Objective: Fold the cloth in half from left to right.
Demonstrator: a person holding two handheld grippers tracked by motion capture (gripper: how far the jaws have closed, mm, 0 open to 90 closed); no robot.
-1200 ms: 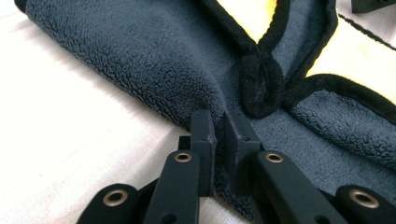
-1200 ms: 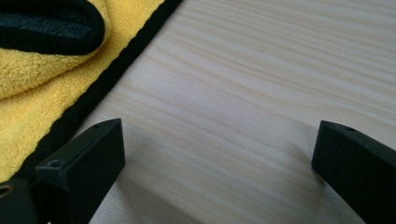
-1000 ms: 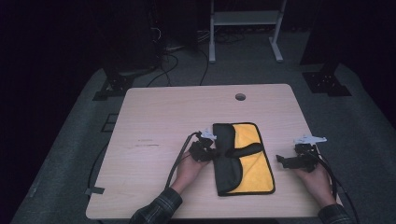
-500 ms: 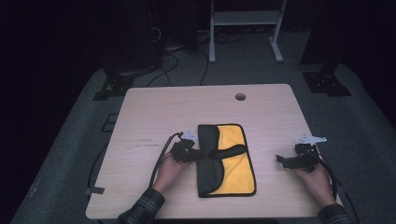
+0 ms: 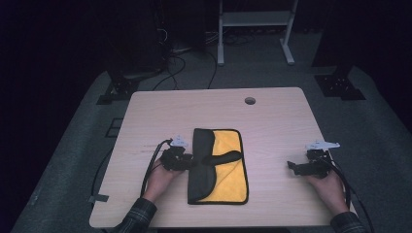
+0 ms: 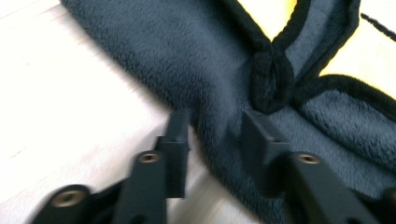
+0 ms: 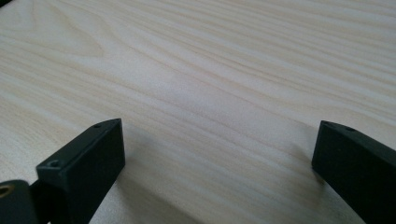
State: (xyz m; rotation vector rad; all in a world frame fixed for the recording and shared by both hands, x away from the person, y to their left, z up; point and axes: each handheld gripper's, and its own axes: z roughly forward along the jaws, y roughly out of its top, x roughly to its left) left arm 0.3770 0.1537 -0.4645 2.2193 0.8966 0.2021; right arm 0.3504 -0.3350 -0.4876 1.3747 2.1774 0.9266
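One pale wooden table (image 5: 272, 121), dark room.

Cloth (image 6: 280, 93) cut off by frame edges

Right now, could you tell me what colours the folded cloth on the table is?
The cloth is yellow inside, dark grey outside, with black edging; the high view shows it best.

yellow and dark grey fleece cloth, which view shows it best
The high view: the whole folded yellow and dark grey fleece cloth lies flat on the wooden table. The left gripper view shows a blurred close-up of its grey edge; the right gripper view shows bare tabletop.
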